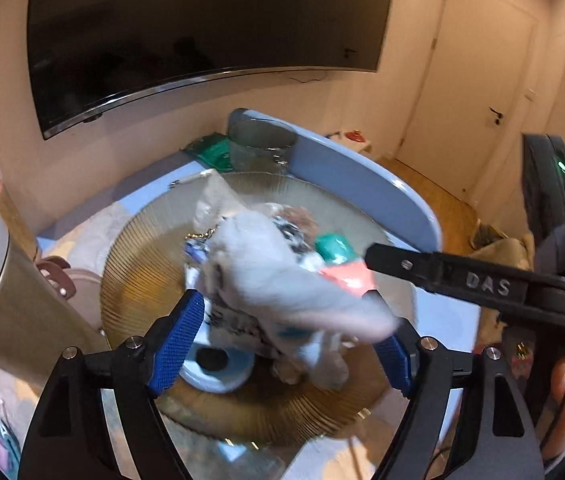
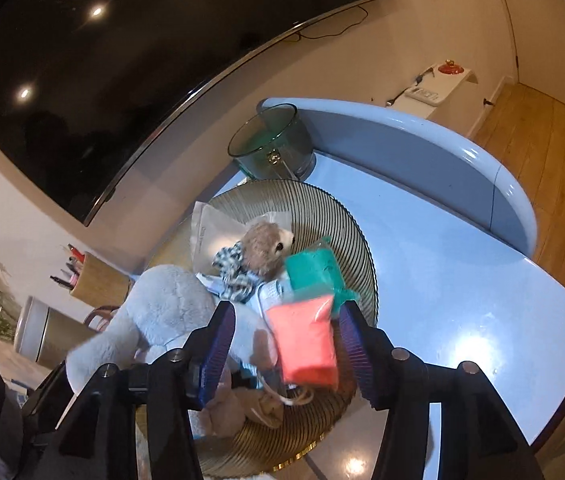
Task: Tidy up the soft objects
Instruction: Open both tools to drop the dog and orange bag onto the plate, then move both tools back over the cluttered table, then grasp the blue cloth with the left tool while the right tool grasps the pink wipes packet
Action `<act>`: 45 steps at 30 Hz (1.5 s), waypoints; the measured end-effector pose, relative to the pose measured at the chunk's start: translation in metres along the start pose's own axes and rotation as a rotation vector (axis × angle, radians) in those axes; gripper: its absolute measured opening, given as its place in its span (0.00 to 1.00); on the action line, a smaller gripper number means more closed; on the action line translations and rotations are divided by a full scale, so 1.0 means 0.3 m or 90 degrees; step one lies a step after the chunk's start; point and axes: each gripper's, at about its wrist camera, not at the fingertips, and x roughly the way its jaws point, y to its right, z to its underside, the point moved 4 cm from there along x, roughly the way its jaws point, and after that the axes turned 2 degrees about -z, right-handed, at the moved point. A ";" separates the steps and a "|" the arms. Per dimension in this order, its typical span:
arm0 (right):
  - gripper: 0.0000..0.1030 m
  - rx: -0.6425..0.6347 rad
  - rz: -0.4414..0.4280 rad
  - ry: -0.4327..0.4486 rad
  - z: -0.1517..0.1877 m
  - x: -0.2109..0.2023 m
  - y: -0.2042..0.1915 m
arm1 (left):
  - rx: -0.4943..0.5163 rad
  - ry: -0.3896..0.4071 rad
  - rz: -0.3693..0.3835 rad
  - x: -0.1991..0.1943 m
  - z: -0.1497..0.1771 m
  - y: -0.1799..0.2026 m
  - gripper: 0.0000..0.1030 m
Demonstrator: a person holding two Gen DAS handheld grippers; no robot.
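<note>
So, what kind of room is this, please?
Probably a living room in a home: a large dark television hangs on the wall, a door opens off a wooden floor, and soft toys fill a ribbed tray.

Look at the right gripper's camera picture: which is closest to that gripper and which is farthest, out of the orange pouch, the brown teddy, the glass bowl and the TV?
1. Orange pouch: right between the right gripper fingers.
2. Brown teddy: just behind, on the ribbed gold tray.
3. Glass bowl: past the tray's far edge.
4. TV: on the wall, farthest.
</note>
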 end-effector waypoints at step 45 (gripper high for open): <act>0.61 -0.605 -0.227 -0.174 0.843 0.290 -1.214 | -0.302 -0.030 -0.209 -0.509 0.665 -1.148 0.85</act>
